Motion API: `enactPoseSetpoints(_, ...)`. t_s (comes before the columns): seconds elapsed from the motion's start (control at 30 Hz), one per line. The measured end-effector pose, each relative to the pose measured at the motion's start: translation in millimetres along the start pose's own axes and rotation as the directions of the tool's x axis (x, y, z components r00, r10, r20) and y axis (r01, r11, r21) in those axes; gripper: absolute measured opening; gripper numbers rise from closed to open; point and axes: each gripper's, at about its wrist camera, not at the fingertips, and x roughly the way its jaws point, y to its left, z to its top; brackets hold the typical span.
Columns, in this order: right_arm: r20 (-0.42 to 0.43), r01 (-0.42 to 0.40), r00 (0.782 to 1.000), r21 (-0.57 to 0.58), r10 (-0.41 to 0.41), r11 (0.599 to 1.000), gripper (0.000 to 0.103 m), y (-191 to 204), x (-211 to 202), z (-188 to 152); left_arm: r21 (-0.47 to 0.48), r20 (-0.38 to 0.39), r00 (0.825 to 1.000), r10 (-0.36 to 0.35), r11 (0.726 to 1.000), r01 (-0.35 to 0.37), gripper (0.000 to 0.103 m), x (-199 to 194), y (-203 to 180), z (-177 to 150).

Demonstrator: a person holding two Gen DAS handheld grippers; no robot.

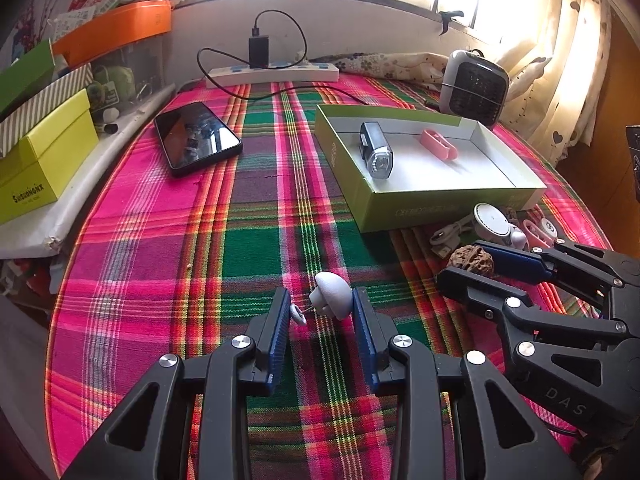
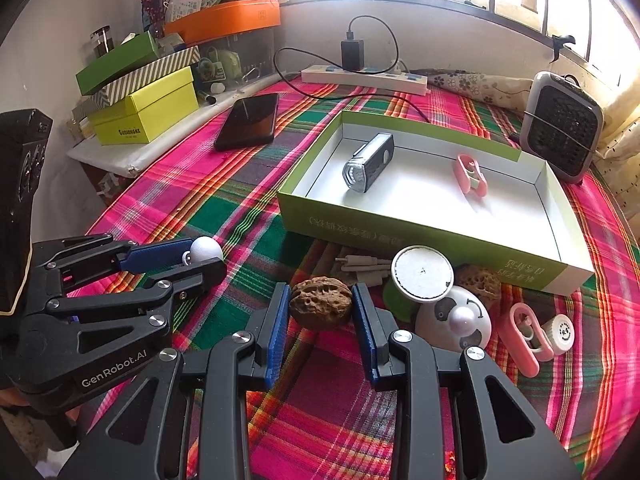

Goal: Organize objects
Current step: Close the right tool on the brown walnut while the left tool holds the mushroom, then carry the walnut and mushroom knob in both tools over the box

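Observation:
My left gripper [image 1: 321,306] is shut on a small white mushroom-shaped toy [image 1: 332,294] held between its blue pads; the toy also shows in the right wrist view [image 2: 205,250]. My right gripper [image 2: 320,306] is shut on a brown walnut [image 2: 321,302], also seen in the left wrist view [image 1: 471,261]. The open green box [image 1: 448,204] holds a black bike light [image 1: 376,154] and a pink clip [image 1: 438,144]. In the right wrist view the box [image 2: 400,226] lies just beyond the walnut.
A white round gadget [image 2: 422,274], a panda dome [image 2: 454,320], a second walnut [image 2: 480,282], a pink clip [image 2: 522,338] and white plugs [image 2: 362,268] lie before the box. A phone [image 1: 198,138], power strip [image 1: 272,72], small heater [image 1: 474,86] and stacked boxes [image 1: 44,152] surround.

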Motion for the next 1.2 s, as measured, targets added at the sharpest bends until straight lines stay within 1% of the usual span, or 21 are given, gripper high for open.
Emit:
enactPoseSetpoints(0.4,0.035,0.010,0.999,0.004,-0.010,1.000,0.032,-6,-14,1,0.028,0.025,1.000,0.006,1.000,-0.007,0.029,-18,24,4)
enactPoseSetpoints(0.67,0.053,0.015,0.998,0.013,-0.016,1.000,0.032,-14,-23,1,0.045,0.039,0.999,0.008,0.999,-0.009,0.029,-25,31,10)
enactPoseSetpoints(0.97,0.075,0.026,0.997,0.028,-0.028,0.999,0.032,-27,-33,4,0.064,0.051,0.999,0.001,0.998,-0.004,0.029,-28,17,20)
enactPoseSetpoints(1.2,0.087,0.029,0.996,0.047,-0.033,0.998,0.032,-39,-38,8,0.075,0.063,0.998,-0.005,0.997,0.001,0.029,-22,-20,33)
